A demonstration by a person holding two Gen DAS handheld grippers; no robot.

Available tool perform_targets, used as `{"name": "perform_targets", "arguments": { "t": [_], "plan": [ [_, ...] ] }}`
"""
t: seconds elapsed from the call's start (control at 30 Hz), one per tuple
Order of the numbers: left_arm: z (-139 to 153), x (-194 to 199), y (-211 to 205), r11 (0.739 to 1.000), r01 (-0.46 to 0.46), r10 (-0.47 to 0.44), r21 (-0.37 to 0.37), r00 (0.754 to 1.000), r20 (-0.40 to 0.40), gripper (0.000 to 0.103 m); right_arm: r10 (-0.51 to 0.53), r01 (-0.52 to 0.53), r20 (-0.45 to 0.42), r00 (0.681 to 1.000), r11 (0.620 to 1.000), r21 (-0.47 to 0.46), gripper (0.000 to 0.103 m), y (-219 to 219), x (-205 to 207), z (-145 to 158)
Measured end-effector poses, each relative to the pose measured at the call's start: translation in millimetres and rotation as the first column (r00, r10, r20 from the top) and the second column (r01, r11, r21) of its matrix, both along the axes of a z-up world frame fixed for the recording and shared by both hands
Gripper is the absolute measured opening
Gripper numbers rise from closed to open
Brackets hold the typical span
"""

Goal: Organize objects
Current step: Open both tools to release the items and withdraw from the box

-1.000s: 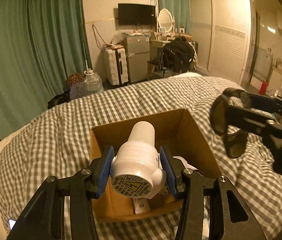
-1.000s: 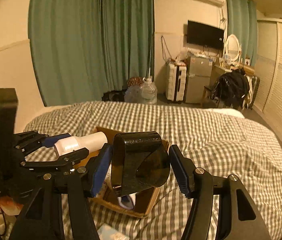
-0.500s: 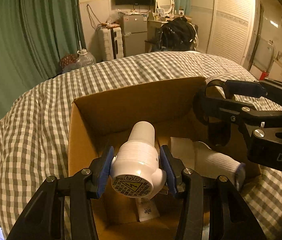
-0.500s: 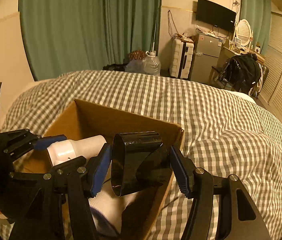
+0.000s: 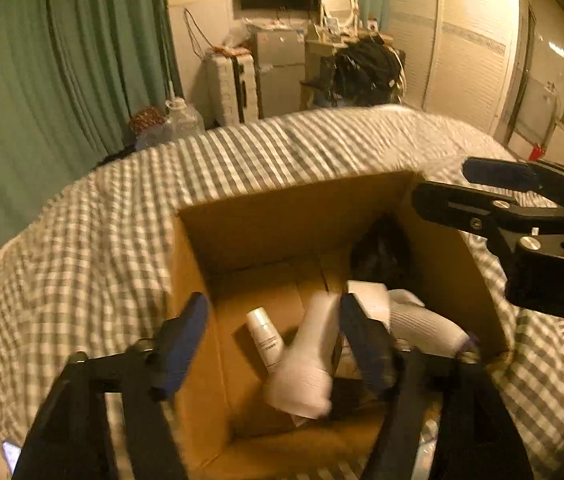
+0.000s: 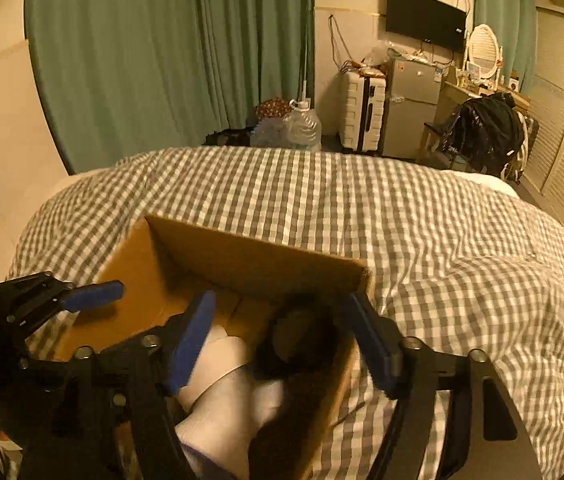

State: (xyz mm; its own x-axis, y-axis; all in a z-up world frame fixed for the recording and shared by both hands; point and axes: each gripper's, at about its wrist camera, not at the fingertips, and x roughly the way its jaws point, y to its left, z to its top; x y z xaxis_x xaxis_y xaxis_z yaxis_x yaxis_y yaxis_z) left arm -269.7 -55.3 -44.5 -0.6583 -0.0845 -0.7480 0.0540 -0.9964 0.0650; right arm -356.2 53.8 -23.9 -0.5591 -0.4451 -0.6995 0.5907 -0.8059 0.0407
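An open cardboard box (image 5: 282,224) sits on the checked bed. My left gripper (image 5: 274,332) hangs over it, jaws opening. A blurred white plastic device (image 5: 306,368) drops between them, clear of the left pad and close to the right one. My right gripper (image 6: 282,340) is over the box's right side (image 6: 250,256), jaws also opening. A blurred black cup-shaped piece (image 6: 302,340) lies loose between its fingers, dark in the far right corner (image 5: 382,252) in the left wrist view. The right gripper (image 5: 442,184) reaches in from the right there.
Inside the box lie a small white bottle (image 5: 264,338) and white socks (image 5: 422,320) (image 6: 226,392). The grey-checked bedcover (image 6: 442,240) spreads all around the box. Green curtains, a suitcase, a small fridge and wardrobes stand beyond the bed.
Both grippers sank toward the box and their jaws spread. The white device slipped out of the left pads and the black piece out of the right pads, both dropping into the box.
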Motion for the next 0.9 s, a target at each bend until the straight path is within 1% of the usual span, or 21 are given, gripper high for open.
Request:
{"name": "perform_targets", "arguments": {
  "t": [0.03, 0.13, 0.3, 0.4, 0.5, 0.57, 0.67, 0.73, 0.83, 0.9],
  "plan": [
    [7, 6, 0, 1.000, -0.005, 0.005, -0.006, 1.000, -0.012, 0.078, -0.004, 0.004, -0.011, 1.000, 1.000, -0.004, 0.071, 3, 6, 9],
    [36, 28, 1, 0.999, -0.035, 0.034, -0.029, 0.998, -0.050, 0.079, -0.003, 0.002, -0.041, 0.999, 1.000, -0.015, 0.073, 9, 26, 37],
    [87, 71, 6, 0.997, -0.066, 0.062, -0.030, 0.992, -0.110, 0.083, -0.008, 0.004, -0.139, 0.990, 1.000, -0.030, 0.076, 29, 73, 97],
    [112, 97, 9, 0.996, -0.077, 0.070, -0.042, 0.987, -0.148, 0.083, -0.004, -0.003, -0.176, 0.984, 0.999, -0.040, 0.078, 40, 102, 127],
    [129, 118, 10, 0.995, -0.086, 0.078, -0.045, 0.983, -0.164, 0.083, 0.015, -0.026, -0.217, 0.976, 0.999, -0.045, 0.079, 50, 135, 156],
    [138, 134, 13, 0.995, -0.090, 0.081, -0.047, 0.982, -0.172, 0.083, 0.025, -0.036, -0.236, 0.971, 0.999, -0.040, 0.079, 55, 155, 169],
    [145, 159, 18, 0.994, -0.097, 0.086, -0.050, 0.978, -0.188, 0.083, 0.049, -0.056, -0.248, 0.967, 0.998, -0.019, 0.079, 61, 186, 183],
    [140, 173, 19, 0.994, -0.094, 0.084, -0.051, 0.980, -0.179, 0.083, 0.070, -0.073, -0.250, 0.966, 0.997, -0.002, 0.079, 67, 202, 184],
    [120, 191, 22, 0.994, -0.103, 0.094, -0.046, 0.984, -0.152, 0.083, 0.093, -0.089, -0.246, 0.965, 0.996, 0.030, 0.079, 73, 228, 177],
    [101, 199, 26, 0.994, -0.095, 0.089, -0.046, 0.989, -0.122, 0.083, 0.104, -0.096, -0.229, 0.968, 0.994, 0.047, 0.079, 77, 243, 163]
  ]
}}
